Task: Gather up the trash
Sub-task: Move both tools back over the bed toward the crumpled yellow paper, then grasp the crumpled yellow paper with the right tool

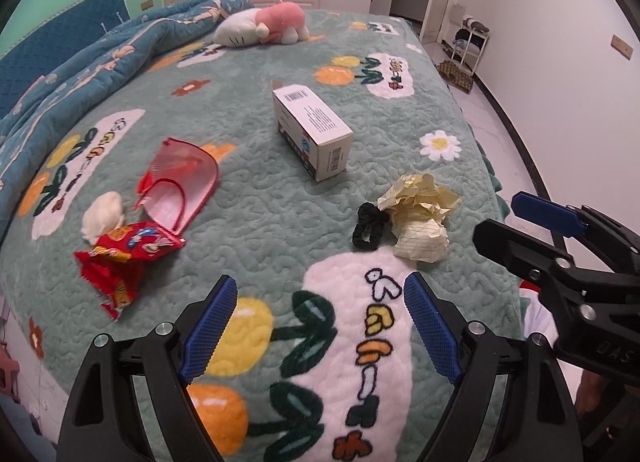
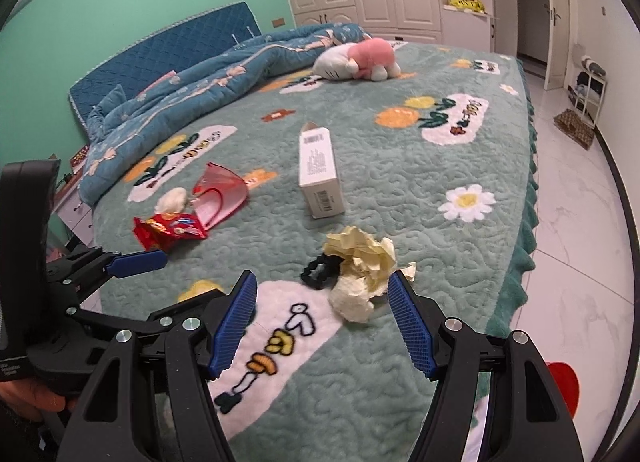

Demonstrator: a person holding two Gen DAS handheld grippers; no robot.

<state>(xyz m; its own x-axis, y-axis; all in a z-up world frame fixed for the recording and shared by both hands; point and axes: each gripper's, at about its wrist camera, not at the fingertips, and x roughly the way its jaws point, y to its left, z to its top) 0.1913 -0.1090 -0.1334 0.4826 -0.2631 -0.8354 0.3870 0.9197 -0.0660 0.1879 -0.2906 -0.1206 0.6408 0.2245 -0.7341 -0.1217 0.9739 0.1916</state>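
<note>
Crumpled yellow paper (image 1: 420,218) (image 2: 362,268) lies on the bed near its right edge, touching a black scrunchie (image 1: 368,226) (image 2: 320,268). A red snack wrapper (image 1: 120,262) (image 2: 170,232) lies to the left beside a white tissue ball (image 1: 102,216) (image 2: 172,198). A white carton (image 1: 314,130) (image 2: 320,174) lies in the middle. My left gripper (image 1: 320,326) is open and empty above the bedspread, short of the trash. My right gripper (image 2: 324,318) is open and empty, its fingertips flanking the near side of the paper; it also shows in the left wrist view (image 1: 520,222).
A pink mesh pouch (image 1: 180,182) (image 2: 218,192) lies by the wrapper. A plush toy (image 1: 262,26) (image 2: 356,60) and a rumpled blue quilt (image 1: 80,62) (image 2: 192,90) lie at the far side. The bed's right edge (image 2: 528,222) drops to a white tiled floor.
</note>
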